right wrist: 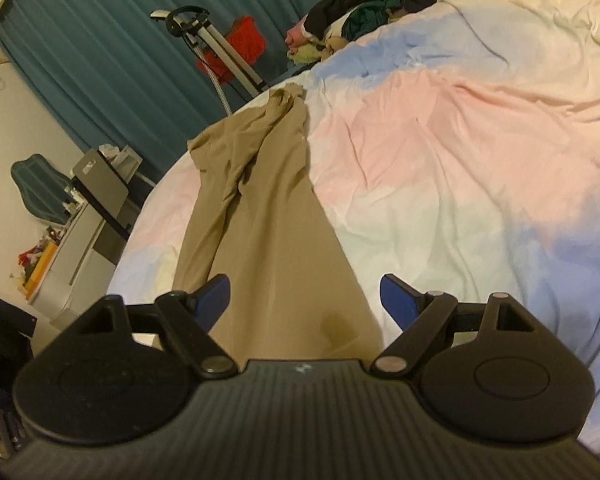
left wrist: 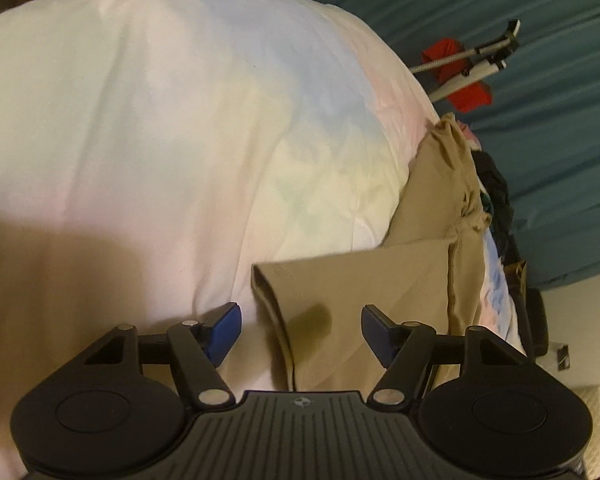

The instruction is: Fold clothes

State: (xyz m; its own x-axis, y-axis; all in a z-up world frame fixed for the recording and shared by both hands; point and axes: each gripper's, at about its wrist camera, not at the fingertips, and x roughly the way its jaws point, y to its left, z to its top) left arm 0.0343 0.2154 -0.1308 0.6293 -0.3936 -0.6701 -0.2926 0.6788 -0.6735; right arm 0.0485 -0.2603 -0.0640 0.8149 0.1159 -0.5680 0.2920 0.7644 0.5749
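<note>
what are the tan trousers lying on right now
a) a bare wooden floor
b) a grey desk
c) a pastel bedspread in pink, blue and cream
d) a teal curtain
c: in the right wrist view the tan trousers lie stretched out flat on the pastel bedspread, whose pink, blue and cream patches show on both sides of the cloth; the left wrist view shows the same pale cover under them.
</note>
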